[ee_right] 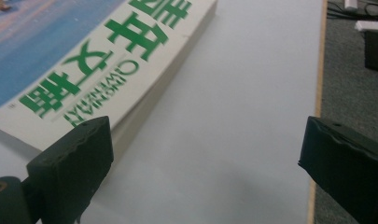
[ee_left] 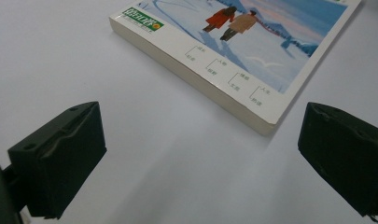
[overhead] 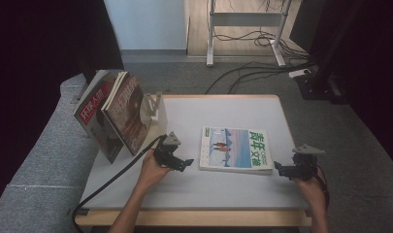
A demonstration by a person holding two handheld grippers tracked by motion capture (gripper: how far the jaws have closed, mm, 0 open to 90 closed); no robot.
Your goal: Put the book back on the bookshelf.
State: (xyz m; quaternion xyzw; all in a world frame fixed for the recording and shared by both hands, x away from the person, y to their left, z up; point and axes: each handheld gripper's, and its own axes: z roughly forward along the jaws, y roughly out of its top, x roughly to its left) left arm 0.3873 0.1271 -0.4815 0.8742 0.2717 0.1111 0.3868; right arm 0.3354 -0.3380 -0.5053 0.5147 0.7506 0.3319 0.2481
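Here both pairs of jaws stand wide apart with nothing between them but bare table. The left gripper (overhead: 188, 162) hovers just beside the near left corner of the magazine (overhead: 237, 149), which lies flat in the middle of the white table (overhead: 194, 189), cover up. The right gripper (overhead: 277, 168) sits at the magazine's near right corner, close to its edge. Two more magazines (overhead: 114, 114) lean upright in a stand (overhead: 154, 108) at the table's far left.
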